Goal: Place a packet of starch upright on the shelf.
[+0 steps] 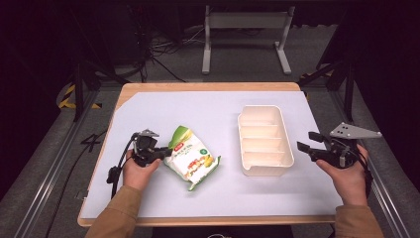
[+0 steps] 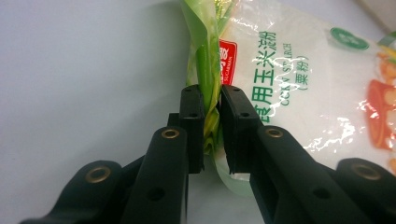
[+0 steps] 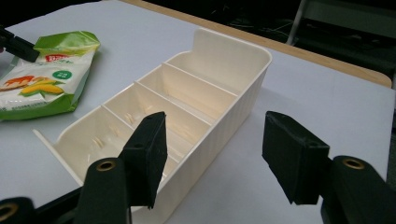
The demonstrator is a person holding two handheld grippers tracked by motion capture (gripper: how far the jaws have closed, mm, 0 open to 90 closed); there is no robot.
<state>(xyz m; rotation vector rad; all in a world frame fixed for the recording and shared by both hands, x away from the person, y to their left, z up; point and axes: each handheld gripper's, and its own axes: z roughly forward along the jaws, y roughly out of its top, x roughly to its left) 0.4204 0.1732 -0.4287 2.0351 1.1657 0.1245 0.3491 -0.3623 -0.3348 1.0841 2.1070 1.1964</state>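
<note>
A green and white snack bag (image 1: 191,157) with corn pictures lies on the white mat, left of centre. My left gripper (image 1: 166,153) is shut on the bag's green side edge (image 2: 208,93), the film pinched between the two jaws. A cream tray (image 1: 265,141) with several divided compartments stands right of centre; its compartments hold nothing I can see. My right gripper (image 1: 306,143) hovers open just right of the tray's near end, its left jaw by the tray wall (image 3: 224,126). The bag (image 3: 44,77) lies beyond the tray in the right gripper view.
The white mat (image 1: 213,198) covers a wooden table (image 1: 208,87). Behind the table stand a white metal frame (image 1: 245,34) and dark cables on the floor. Open mat lies in front of the bag and the tray.
</note>
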